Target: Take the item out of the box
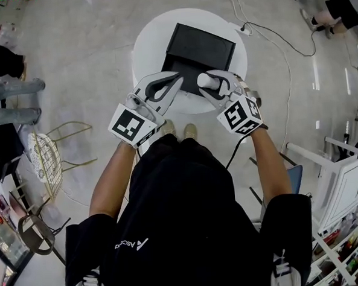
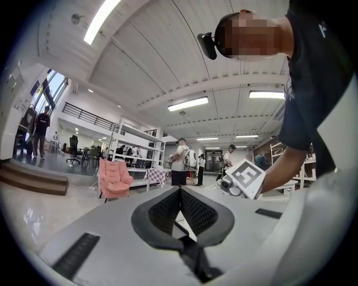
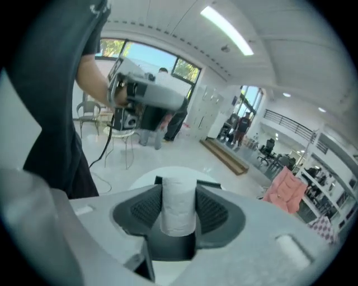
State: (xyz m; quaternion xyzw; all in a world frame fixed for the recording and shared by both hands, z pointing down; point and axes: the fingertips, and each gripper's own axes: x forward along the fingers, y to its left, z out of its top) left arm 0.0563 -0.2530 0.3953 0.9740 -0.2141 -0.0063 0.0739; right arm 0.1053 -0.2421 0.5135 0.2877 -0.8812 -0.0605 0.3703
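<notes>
A black open box (image 1: 198,46) sits on a round white table (image 1: 144,51). My right gripper (image 1: 208,81) hovers over the box's near edge, shut on an upright white paper roll (image 1: 203,79). In the right gripper view the roll (image 3: 178,212) stands pinched between both dark pads, and the box's rim (image 3: 211,183) shows behind it. My left gripper (image 1: 178,78) hangs over the box's near left corner with its jaws shut and nothing between them. The left gripper view looks up at the room, and its pads (image 2: 168,209) meet at the tips.
A gold wire chair (image 1: 47,156) stands on the floor to the left. Cables (image 1: 282,42) trail off the table's right side. A white rack (image 1: 344,180) is at the right, and other people stand at the upper corners. My shoes (image 1: 178,131) are at the table's foot.
</notes>
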